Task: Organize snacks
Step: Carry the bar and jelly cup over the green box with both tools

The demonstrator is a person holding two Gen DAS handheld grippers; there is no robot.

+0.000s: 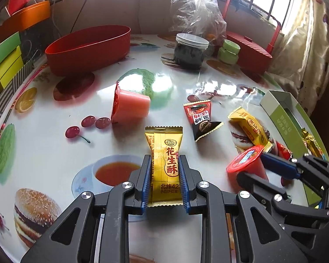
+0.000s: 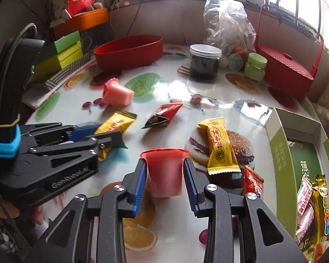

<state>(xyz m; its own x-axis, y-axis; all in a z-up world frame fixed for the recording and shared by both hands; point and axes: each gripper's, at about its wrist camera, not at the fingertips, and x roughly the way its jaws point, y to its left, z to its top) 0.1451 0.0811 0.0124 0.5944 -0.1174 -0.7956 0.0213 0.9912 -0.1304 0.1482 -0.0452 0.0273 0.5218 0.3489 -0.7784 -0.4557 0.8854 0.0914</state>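
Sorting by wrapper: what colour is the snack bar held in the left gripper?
Golden yellow foil snack bar with red characters, clearest in the left wrist view.

Snacks spread over the table (image 1: 54,175), two held.

Left gripper (image 1: 165,164) clamps a wrapped bar (image 1: 165,160); right gripper (image 2: 164,171), beside it, clamps a jelly cup (image 2: 164,173). Behind them lie a tipped cup (image 1: 130,106), a pouch (image 1: 199,118) and another bar (image 2: 219,146). Tub (image 1: 87,48) far left, jar (image 1: 190,51) behind, box (image 2: 283,157) right.
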